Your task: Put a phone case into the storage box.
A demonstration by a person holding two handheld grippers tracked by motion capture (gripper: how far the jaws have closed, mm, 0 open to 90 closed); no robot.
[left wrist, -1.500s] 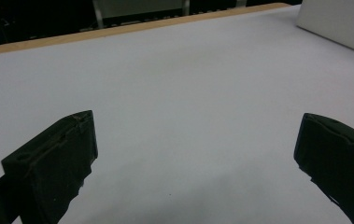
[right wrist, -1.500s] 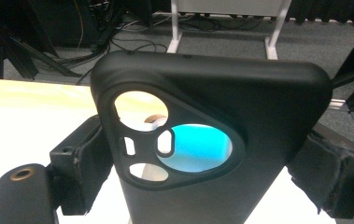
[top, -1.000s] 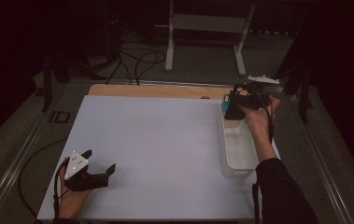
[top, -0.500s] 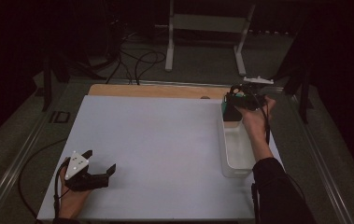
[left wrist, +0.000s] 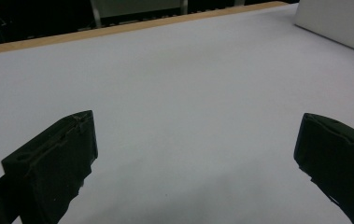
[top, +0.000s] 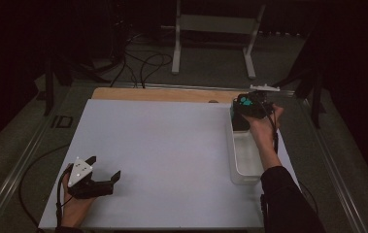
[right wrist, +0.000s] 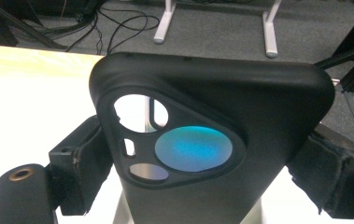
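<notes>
Inspector: Noting the change first: across the last second the right gripper (top: 246, 112) shifted slightly toward the far end of the clear bin (top: 247, 160), carrying the black phone case (right wrist: 212, 154) with it. The left gripper (top: 103, 170) did not move.

Clerk: Was the case secure?

Inspector: It was. The right gripper view showed both jaws pressed against the case's sides, the camera cut-out with its teal patch facing the lens. The case stood roughly upright in the grip, held at the bin's far end; whether it was clear of the rim, I could not tell.

Clerk: And the meaning for the work?

Inspector: My judgement: the case was in transit between bin and desk (top: 172, 145). The small travel did not settle which way it was headed.

Clerk: Contents of the bin?

Inspector: The near portion of the bin, as the high view showed it, looked bare. The far end was hidden behind the hand (top: 264, 128) and gripper, so I could not vouch for it.

Clerk: The left side?

Inspector: The left gripper rested low at the near left of the desk, jaws spread wide, nothing between them but white surface.
</notes>
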